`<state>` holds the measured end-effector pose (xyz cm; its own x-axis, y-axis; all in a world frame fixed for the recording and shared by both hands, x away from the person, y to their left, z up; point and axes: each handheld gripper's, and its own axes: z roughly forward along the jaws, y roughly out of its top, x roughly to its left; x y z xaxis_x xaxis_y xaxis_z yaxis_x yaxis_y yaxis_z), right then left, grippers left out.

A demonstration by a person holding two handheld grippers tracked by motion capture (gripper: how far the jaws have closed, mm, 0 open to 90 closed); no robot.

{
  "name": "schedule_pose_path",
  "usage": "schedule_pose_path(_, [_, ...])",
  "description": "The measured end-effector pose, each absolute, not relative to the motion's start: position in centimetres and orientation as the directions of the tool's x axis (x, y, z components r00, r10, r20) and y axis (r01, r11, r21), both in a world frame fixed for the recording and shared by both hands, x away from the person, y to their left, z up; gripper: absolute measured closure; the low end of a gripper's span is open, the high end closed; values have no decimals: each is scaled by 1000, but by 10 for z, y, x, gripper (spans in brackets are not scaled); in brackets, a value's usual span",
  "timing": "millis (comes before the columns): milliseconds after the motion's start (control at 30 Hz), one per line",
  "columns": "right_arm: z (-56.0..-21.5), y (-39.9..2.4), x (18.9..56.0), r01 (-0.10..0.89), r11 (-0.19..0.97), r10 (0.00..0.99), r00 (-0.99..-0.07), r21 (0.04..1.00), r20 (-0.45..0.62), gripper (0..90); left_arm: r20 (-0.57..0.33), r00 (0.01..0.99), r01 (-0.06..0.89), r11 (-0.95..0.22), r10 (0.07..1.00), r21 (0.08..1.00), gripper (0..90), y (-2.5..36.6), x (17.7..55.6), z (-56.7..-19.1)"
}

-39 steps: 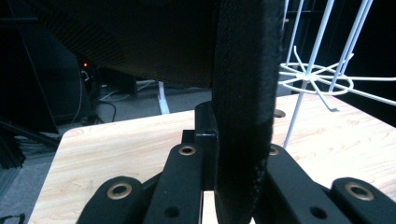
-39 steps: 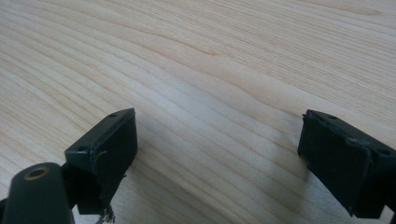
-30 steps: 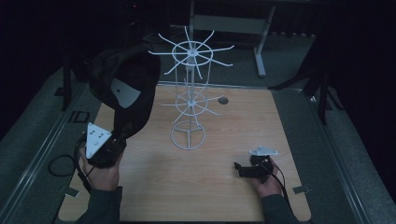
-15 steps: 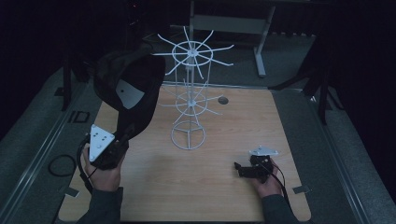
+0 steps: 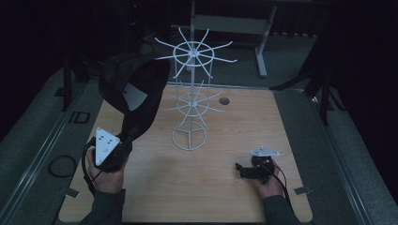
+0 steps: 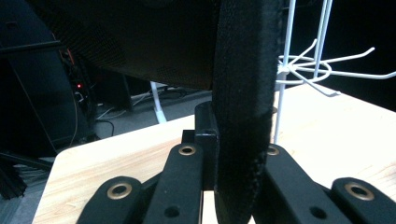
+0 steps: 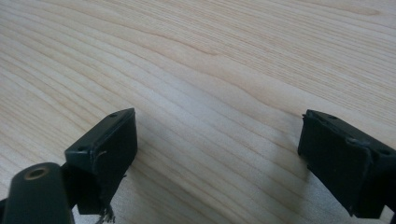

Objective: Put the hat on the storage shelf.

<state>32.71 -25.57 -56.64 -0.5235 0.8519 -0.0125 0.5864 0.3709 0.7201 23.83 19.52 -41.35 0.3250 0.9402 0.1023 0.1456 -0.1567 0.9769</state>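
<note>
A black cap (image 5: pixel 133 91) is gripped by its strap (image 6: pixel 243 116) in the left gripper (image 5: pixel 123 146) and held above the table (image 5: pixel 225 197), just left of the white wire rack (image 5: pixel 191 93). The right gripper (image 5: pixel 241 169) is rested low, jaws spread wide.

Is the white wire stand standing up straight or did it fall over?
Standing up. The white wire stand rests on its round base on the wooden table, with its pole vertical and its hooks spreading out sideways.
</note>
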Motion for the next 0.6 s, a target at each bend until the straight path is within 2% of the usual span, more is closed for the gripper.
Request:
schedule_pose_path(333, [-566, -256, 327, 586, 371, 852, -523, 720, -13, 117, 144, 310, 145, -197, 940, 970, 864, 187, 241, -418])
schedule_pose_path(600, [-566, -256, 327, 587, 371, 852, -524, 720, -12, 117, 217, 284, 143, -265, 934, 954, 862, 179, 242, -422])
